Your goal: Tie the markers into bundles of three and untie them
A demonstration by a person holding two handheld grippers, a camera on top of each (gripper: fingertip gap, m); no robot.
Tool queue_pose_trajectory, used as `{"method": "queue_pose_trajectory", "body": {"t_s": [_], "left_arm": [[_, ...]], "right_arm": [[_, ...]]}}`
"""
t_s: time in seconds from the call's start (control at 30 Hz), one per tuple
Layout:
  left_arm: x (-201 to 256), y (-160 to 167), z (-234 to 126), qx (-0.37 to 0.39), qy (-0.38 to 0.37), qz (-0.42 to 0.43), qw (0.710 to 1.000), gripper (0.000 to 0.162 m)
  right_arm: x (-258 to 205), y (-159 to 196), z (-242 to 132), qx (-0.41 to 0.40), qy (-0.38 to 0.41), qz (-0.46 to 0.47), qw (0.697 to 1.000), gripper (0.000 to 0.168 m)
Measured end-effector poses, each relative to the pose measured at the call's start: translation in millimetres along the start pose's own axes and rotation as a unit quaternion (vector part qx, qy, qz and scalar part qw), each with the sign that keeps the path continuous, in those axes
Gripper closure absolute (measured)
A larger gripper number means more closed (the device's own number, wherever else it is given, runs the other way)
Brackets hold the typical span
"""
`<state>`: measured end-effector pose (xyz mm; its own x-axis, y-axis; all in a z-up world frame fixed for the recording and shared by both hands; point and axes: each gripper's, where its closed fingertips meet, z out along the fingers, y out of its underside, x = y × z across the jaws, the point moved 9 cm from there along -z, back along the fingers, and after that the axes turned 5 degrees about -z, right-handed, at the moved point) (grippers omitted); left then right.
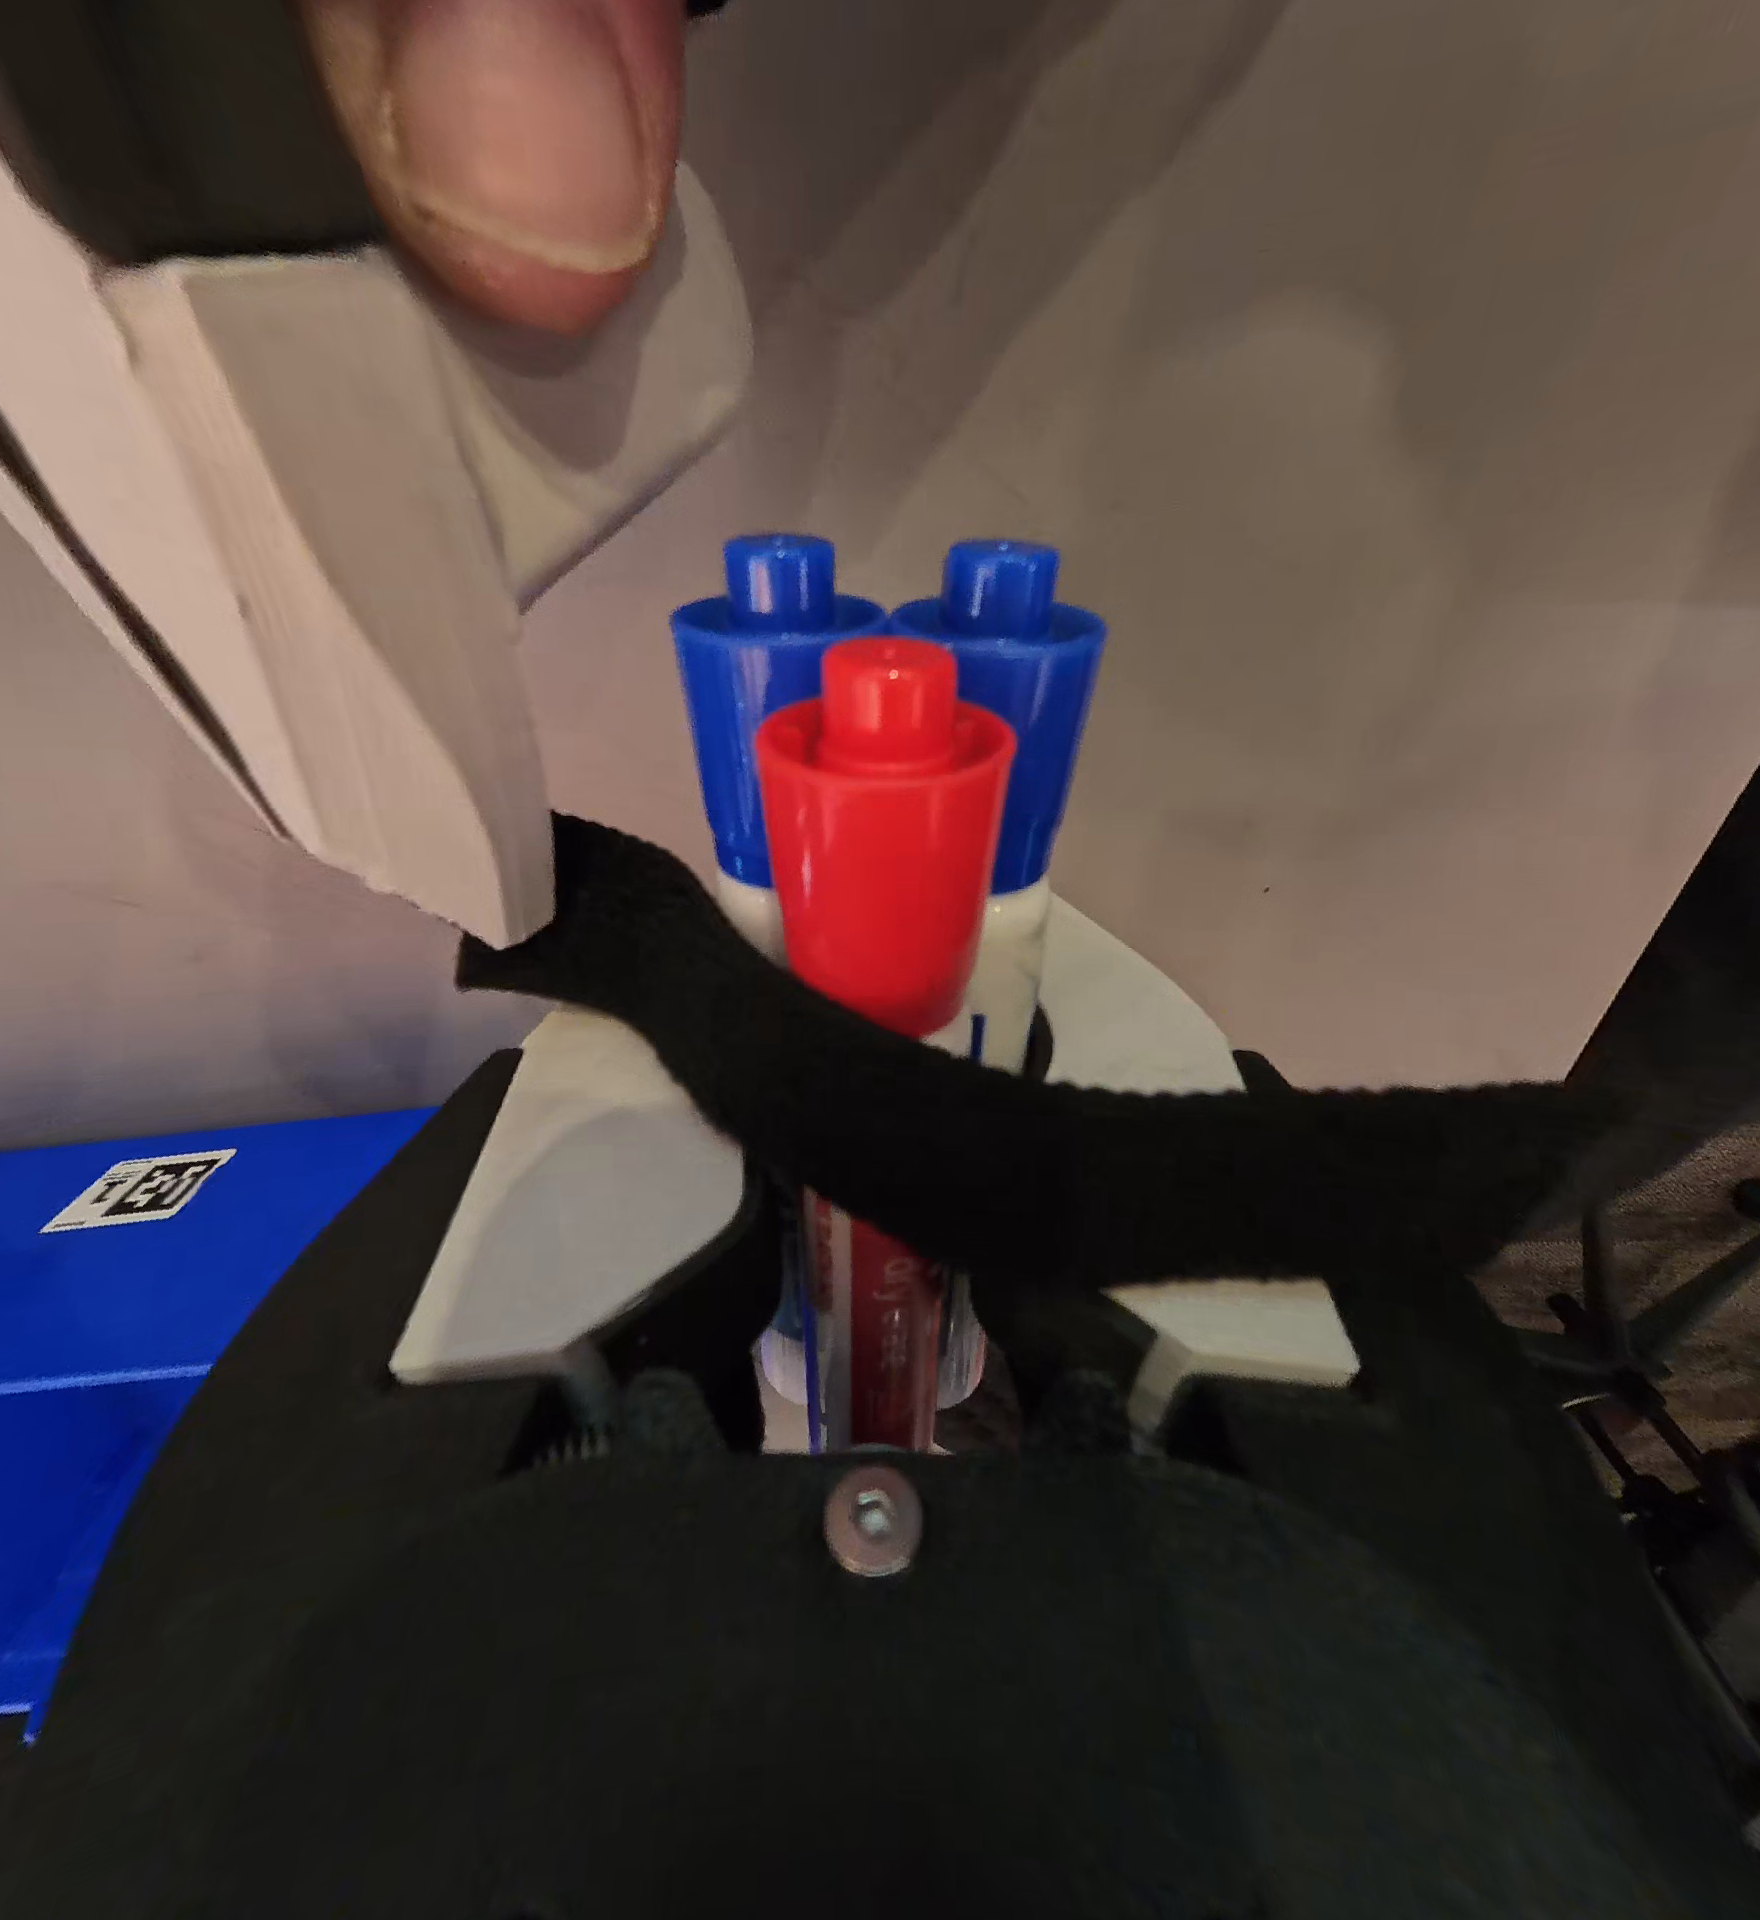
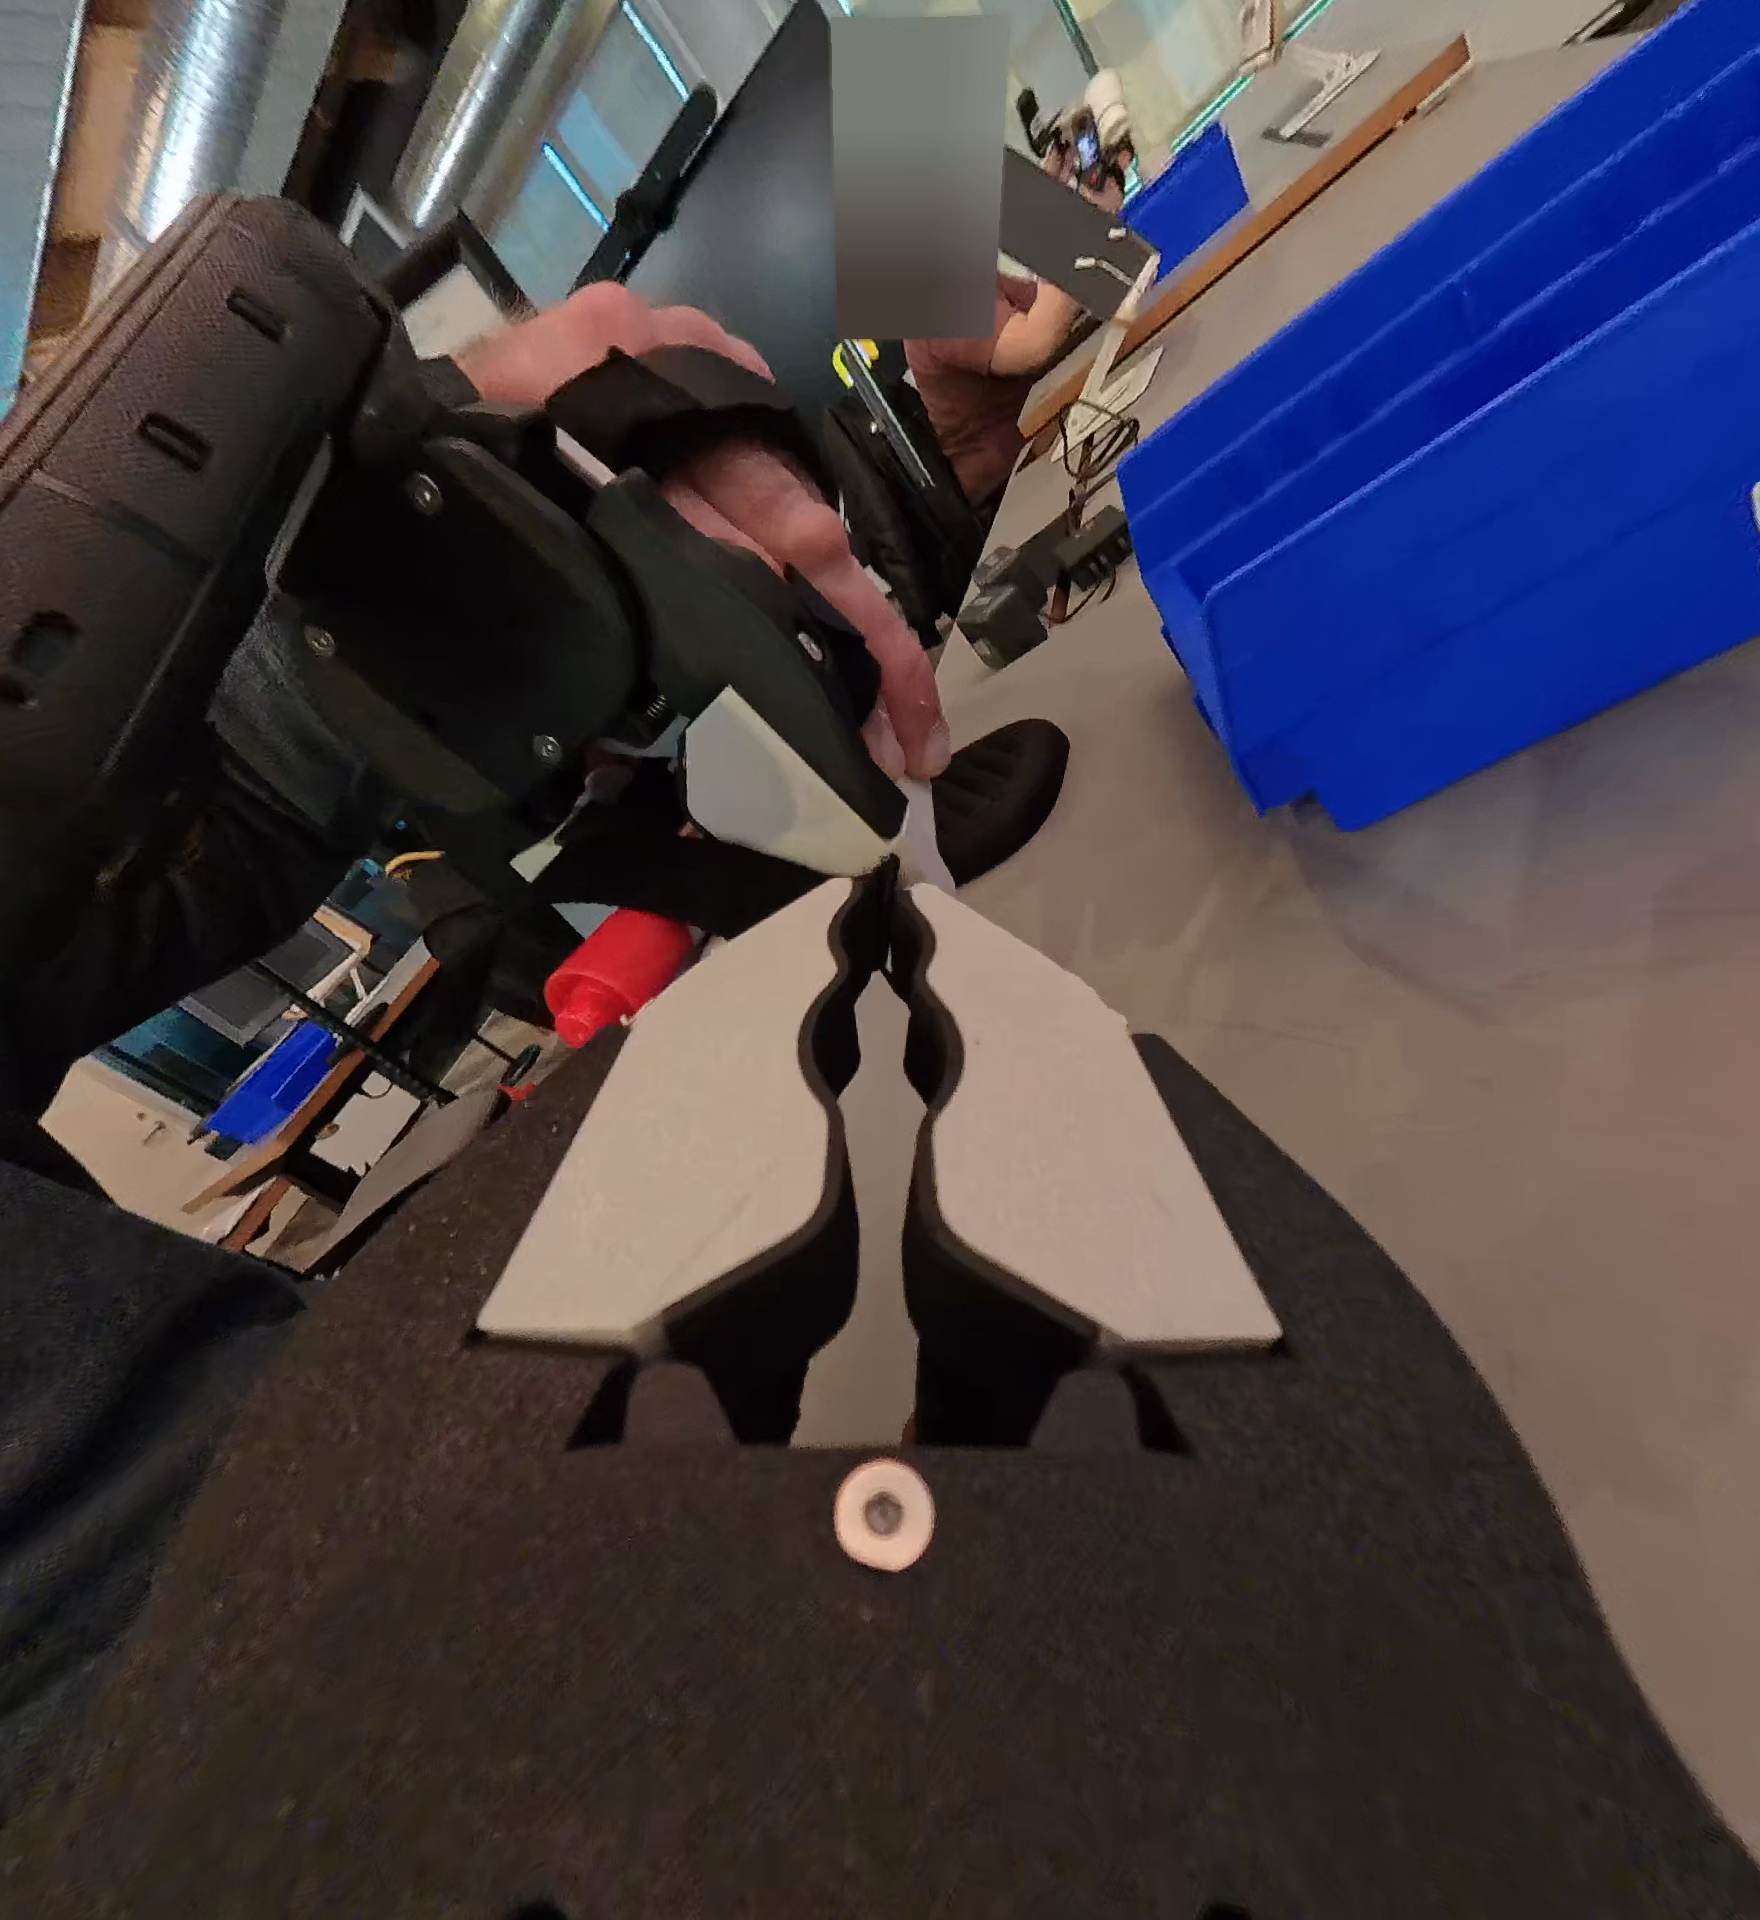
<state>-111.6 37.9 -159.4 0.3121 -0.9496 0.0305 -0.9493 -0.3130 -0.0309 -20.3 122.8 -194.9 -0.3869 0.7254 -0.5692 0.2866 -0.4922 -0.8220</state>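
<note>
Jaws of the left gripper [image 1: 886, 1226] are closed around a bundle of three white-barrelled markers: one red-capped marker [image 1: 881, 842] in front and two blue-capped markers [image 1: 1021, 707] side by side behind it. In the left wrist view the bundle's long axis runs straight along the white fingers, caps pointing forward and away from the camera, barrels reaching back between the jaws. A black woven fabric strap [image 1: 959, 1122] crosses the barrels just below the caps, slanting from upper left to lower right. Its left end is pinched in the tips of the right gripper [image 1: 512, 914], whose jaws stand nearly together on the strap; the right wrist view shows only a narrow wavy gap between its white fingers [image 2: 710, 1122]. A thumb [image 1: 523, 156] rests on that gripper's body. A blue plastic bin [image 2: 1478, 468] bearing a square printed tag sits on the grey desk [image 2: 1427, 1039] to one side.
</note>
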Motion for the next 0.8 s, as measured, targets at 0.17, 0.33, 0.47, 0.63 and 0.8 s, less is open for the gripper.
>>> {"method": "queue_pose_trajectory", "body": {"t_s": [0.17, 0.33, 0.47, 0.63, 0.8], "left_arm": [[-1.8, -0.5, -0.5, 0.001, 0.0, 0.0, 1.0, 0.118], [-2.7, -1.0, -0.6, 0.004, 0.001, 0.001, 1.0, 0.121], [-2.4, -1.6, -0.8, 0.005, 0.003, 0.003, 1.0, 0.122], [-2.6, -4.7, -2.6, 0.013, 0.001, 0.007, 1.0, 0.122], [-1.2, -7.5, -2.8, 0.015, 0.01, 0.011, 1.0, 0.122]], "right_arm": [[-2.2, 2.8, 1.5, -0.01, 0.001, -0.013, 1.0, 0.158], [-2.4, 7.0, 2.6, -0.014, 0.002, -0.027, 1.0, 0.167], [-1.4, 8.8, 2.4, -0.011, -0.002, -0.03, 0.999, 0.164], [-2.5, 8.1, 0.6, -0.015, 0.002, -0.049, 0.999, 0.161], [-4.7, 8.2, -0.7, -0.015, 0.001, -0.072, 0.997, 0.158]]}}
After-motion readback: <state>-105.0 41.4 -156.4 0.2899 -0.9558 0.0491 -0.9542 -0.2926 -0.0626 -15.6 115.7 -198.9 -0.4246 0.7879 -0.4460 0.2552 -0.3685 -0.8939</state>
